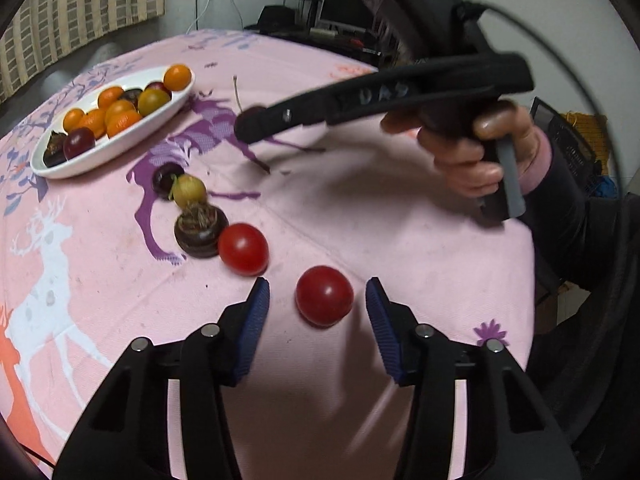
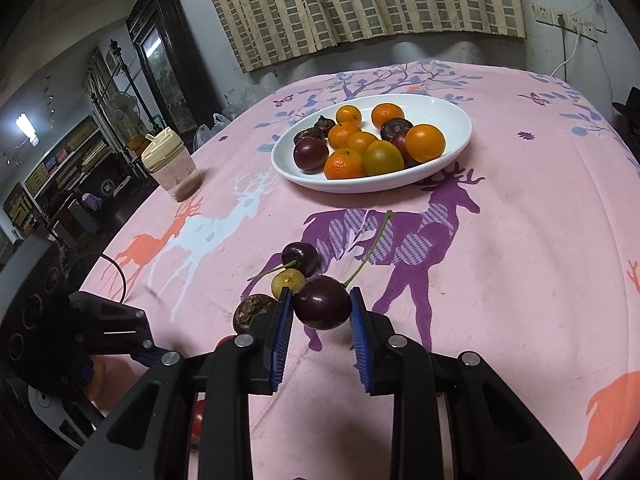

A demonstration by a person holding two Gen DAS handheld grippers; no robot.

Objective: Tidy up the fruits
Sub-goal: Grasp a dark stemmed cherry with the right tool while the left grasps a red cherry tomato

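Dark-red and glossy, the cherry (image 2: 322, 302), soft-skinned and likely slippery, sat pinched across its middle between the right gripper (image 2: 320, 304) fingers above the pink surface (image 2: 520, 260), while the left gripper (image 1: 318, 300) fingers stood spread around a red tomato (image 1: 324, 295).

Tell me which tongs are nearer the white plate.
Right. The right tongs, holding a dark cherry, sit partway across the cloth toward the white plate; the left tongs hang back at the near edge around a red tomato.

Two close wrist views low over the pink tablecloth (image 1: 400, 208), from different sides, sharing the white plate (image 2: 456, 120).
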